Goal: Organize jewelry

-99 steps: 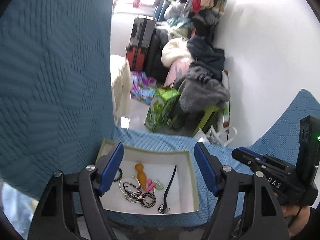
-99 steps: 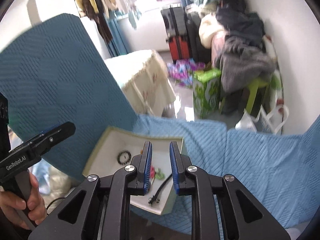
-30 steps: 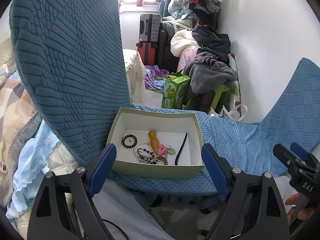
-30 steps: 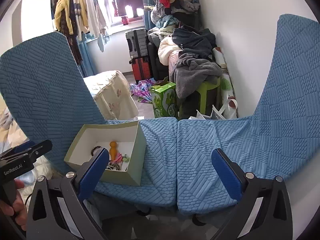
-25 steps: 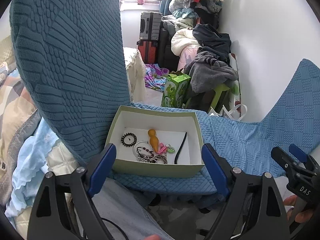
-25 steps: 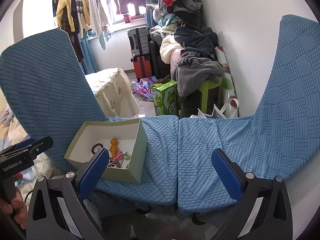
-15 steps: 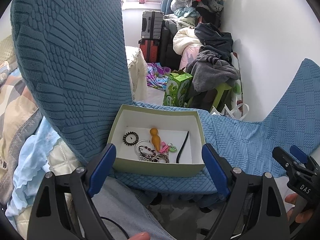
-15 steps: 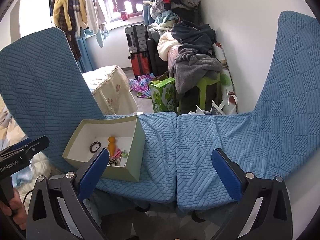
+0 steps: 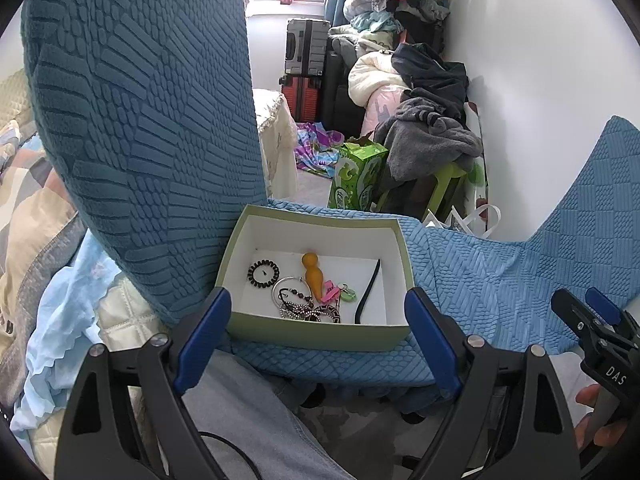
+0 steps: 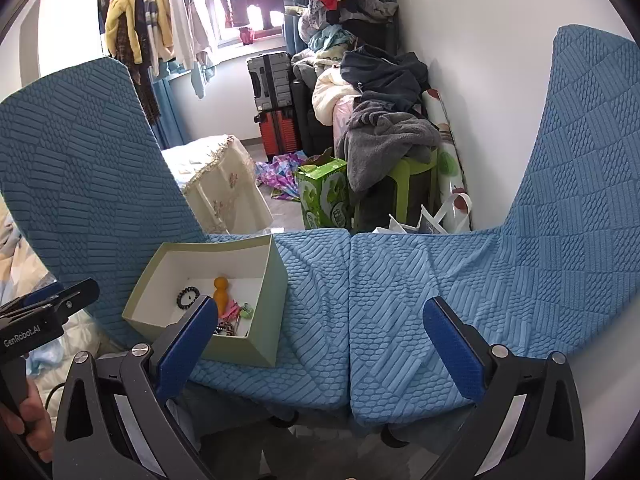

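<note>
Since the jewelry [image 9: 308, 300] lies tangled on the floor of the open box [image 9: 316, 336] on the blue seat [image 10: 400, 300], it probably handles light, limp and snag-prone; the stiff orange piece [image 9: 312, 274] looks easiest to pinch. Left gripper [image 9: 316, 344] and right gripper [image 10: 316, 344] both gape, empty. Box walls crowd entry; above is free.
</note>
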A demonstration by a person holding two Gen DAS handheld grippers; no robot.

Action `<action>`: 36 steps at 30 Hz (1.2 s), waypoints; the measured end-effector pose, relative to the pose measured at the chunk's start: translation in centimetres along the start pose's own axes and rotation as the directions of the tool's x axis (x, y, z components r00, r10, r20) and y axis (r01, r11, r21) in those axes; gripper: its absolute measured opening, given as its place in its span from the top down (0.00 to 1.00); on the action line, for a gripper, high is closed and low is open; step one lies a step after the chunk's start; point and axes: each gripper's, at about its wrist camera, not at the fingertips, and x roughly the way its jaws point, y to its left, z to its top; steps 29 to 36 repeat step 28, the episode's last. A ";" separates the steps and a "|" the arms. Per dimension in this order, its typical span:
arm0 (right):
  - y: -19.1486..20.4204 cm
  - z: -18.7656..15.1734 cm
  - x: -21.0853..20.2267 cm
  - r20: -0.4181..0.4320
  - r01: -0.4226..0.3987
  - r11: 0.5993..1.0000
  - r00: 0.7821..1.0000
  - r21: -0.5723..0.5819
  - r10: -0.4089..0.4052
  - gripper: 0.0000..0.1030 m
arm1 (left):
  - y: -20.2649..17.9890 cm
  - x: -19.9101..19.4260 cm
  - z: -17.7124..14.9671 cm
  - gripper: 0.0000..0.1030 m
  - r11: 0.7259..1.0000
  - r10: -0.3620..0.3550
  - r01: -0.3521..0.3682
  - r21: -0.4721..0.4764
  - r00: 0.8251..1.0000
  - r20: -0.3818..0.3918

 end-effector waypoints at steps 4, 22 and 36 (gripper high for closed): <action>0.1 0.0 0.0 0.001 0.001 1.000 1.000 -0.003 -0.001 0.00 | -0.1 0.0 -0.1 0.14 1.000 0.002 -0.002 -0.003 1.000 0.001; 0.3 -0.1 -0.2 0.003 -0.002 1.000 1.000 -0.023 0.002 0.00 | -0.3 -0.1 -0.3 0.05 1.000 0.006 -0.006 -0.002 1.000 0.003; 0.3 -0.1 -0.4 0.007 0.005 1.000 1.000 -0.026 -0.005 0.00 | -0.3 -0.2 -0.3 0.04 1.000 0.005 -0.005 0.000 1.000 0.001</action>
